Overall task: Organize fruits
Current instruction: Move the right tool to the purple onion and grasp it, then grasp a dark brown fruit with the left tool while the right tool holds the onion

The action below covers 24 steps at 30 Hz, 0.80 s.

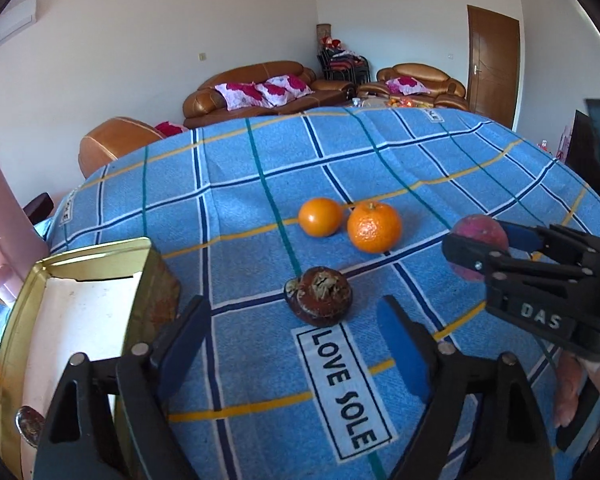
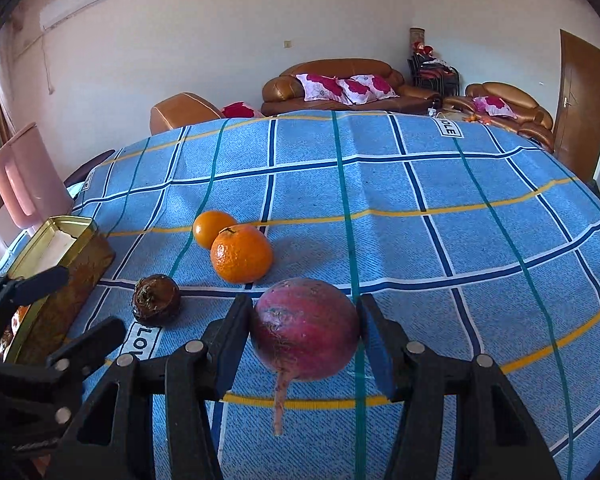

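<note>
My right gripper (image 2: 305, 330) is shut on a round purple-red fruit (image 2: 305, 328) with a thin root tail, held just above the blue checked cloth; it also shows in the left wrist view (image 1: 480, 234). My left gripper (image 1: 294, 344) is open and empty, just in front of a dark brown dried fruit (image 1: 319, 295) that lies on the cloth, also in the right wrist view (image 2: 156, 299). Two oranges (image 1: 320, 217) (image 1: 374, 227) sit side by side behind it. A gold tin box (image 1: 80, 320) stands open at the left.
The table is covered by a blue checked cloth (image 2: 420, 220) with a "LOVE SOLE" label (image 1: 340, 388). A pink pitcher (image 2: 28, 176) stands beyond the tin at the left edge. Brown sofas (image 2: 340, 84) are behind the table.
</note>
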Each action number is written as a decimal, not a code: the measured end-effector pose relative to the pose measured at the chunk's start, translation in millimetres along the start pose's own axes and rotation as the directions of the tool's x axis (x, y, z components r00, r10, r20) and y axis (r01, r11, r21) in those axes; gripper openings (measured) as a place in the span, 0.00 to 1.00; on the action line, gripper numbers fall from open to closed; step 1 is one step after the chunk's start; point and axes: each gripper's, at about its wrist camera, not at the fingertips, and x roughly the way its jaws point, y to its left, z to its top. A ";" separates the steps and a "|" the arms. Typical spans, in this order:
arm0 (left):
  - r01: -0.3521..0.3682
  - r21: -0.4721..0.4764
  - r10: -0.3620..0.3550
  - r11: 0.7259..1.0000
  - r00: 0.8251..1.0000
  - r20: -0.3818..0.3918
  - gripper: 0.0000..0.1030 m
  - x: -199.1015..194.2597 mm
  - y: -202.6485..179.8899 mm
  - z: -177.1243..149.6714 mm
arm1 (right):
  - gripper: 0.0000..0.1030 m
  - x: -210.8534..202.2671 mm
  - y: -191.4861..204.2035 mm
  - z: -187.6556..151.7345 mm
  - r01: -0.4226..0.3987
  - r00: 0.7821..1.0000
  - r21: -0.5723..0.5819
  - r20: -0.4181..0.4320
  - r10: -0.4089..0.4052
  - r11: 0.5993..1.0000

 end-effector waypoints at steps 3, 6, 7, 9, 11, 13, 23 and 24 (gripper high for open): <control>0.026 -0.022 -0.027 0.999 0.999 -0.046 0.72 19.9 0.7 5.1 | 0.54 -0.6 0.0 0.2 0.003 1.000 -0.001 0.005 -0.003 1.000; 0.045 -0.033 -0.047 0.998 0.996 -0.077 0.71 35.4 0.4 6.9 | 0.54 1.6 2.4 0.6 0.001 1.000 -0.011 -0.003 -0.001 1.000; 0.050 -0.031 -0.053 0.998 0.995 -0.086 0.71 39.5 -0.5 6.7 | 0.54 1.6 2.6 0.3 -0.002 1.000 -0.011 -0.004 0.001 1.000; 0.084 -0.027 -0.086 0.996 0.988 -0.128 0.58 47.6 -2.9 6.8 | 0.54 1.7 2.5 0.0 -0.003 1.000 -0.010 -0.004 0.003 1.000; 0.109 -0.027 -0.112 0.994 0.983 -0.144 0.49 51.0 -4.2 6.7 | 0.54 2.4 3.1 0.3 -0.006 1.000 -0.014 -0.008 0.005 1.000; 0.115 -0.033 -0.119 0.993 0.983 -0.142 0.49 50.7 -3.7 6.7 | 0.54 3.3 5.5 0.3 -0.007 1.000 -0.026 -0.012 0.007 1.000; 0.155 -0.065 -0.160 0.986 0.985 -0.070 0.49 35.4 7.1 7.0 | 0.54 -6.9 11.5 -1.3 -0.035 0.999 -0.063 0.039 0.038 0.997; 0.160 -0.062 -0.164 0.985 0.985 -0.058 0.49 32.8 7.2 7.0 | 0.54 -8.6 12.0 -1.6 -0.039 0.998 -0.067 0.047 0.042 0.997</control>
